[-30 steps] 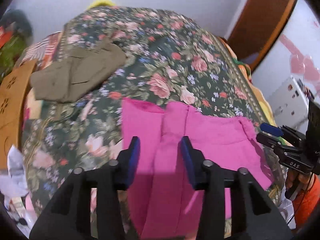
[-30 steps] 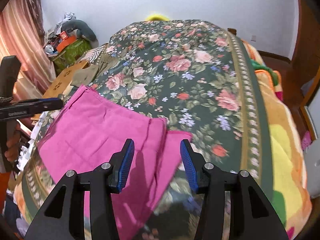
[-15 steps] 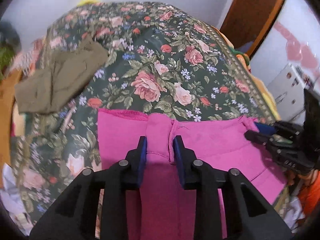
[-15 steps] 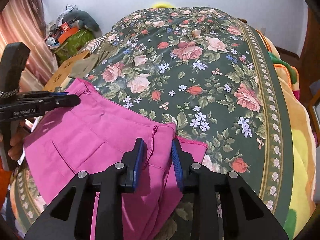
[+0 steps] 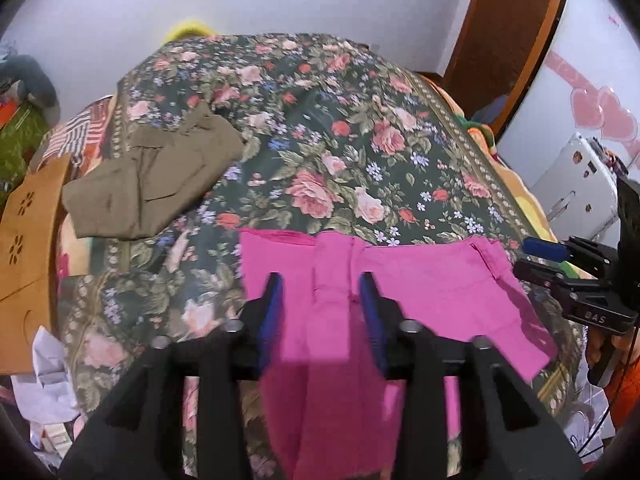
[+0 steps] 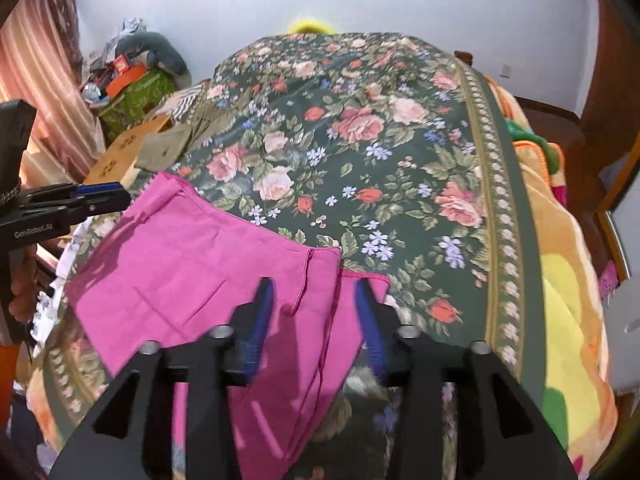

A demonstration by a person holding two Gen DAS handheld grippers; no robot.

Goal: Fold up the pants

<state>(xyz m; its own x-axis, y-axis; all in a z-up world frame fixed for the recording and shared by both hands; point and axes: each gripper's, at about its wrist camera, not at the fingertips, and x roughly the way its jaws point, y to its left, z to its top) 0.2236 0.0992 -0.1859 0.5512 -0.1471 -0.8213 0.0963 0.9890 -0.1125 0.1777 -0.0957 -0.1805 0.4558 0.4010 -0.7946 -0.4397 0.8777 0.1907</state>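
Pink pants point(image 5: 420, 280) lie folded across the near edge of a floral bedspread point(image 5: 320, 140), with part hanging over the front. My left gripper point(image 5: 320, 296) is open above the pants' left part, its blue pads apart and clear of the cloth. My right gripper point(image 6: 310, 304) is open above the pants point(image 6: 192, 268) at their right end. Each gripper shows in the other's view: the right one at the far right point(image 5: 560, 264), the left one at the far left point(image 6: 80, 200).
Folded olive-green pants point(image 5: 156, 176) lie on the bed's far left. A brown cardboard box point(image 5: 28, 248) and clutter stand left of the bed. A wooden door point(image 5: 508, 40) and white appliance point(image 5: 576, 188) are on the right. A yellow-orange blanket point(image 6: 568, 300) edges the bed.
Both grippers were narrowed over the pants' waist edge half a second ago; now both are wide open and drawn back. The pants lie flat where they were.
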